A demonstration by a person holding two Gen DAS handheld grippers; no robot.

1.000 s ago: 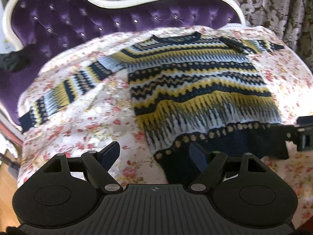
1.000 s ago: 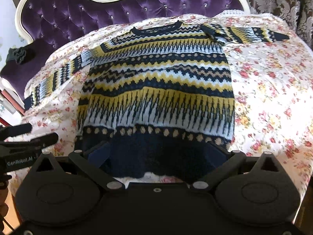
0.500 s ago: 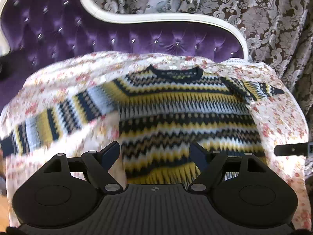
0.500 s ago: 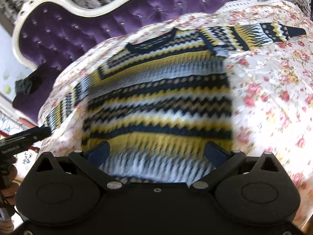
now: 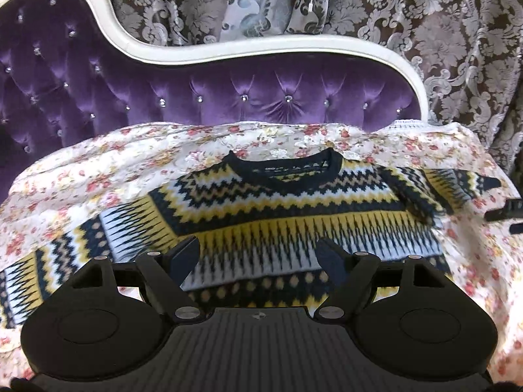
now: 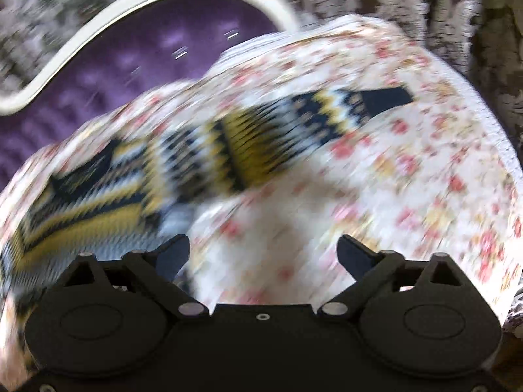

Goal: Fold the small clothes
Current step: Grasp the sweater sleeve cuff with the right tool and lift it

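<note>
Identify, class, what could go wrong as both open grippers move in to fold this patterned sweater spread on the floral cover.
1. The right gripper faces bare floral cover beside the sleeve; it might pinch cover instead.
2. The sweater sleeve looks bunched at the shoulder, so a fold may crease.
3. Closing there, the left gripper may grab mid-body.

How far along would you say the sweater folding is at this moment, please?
Done: the patterned sweater lies spread flat on the floral sheet, both sleeves out. In hand: nothing; the left tool and right tool are open and empty, the right one's jaws just narrowing slightly near the right sleeve. Left: every fold.
</note>
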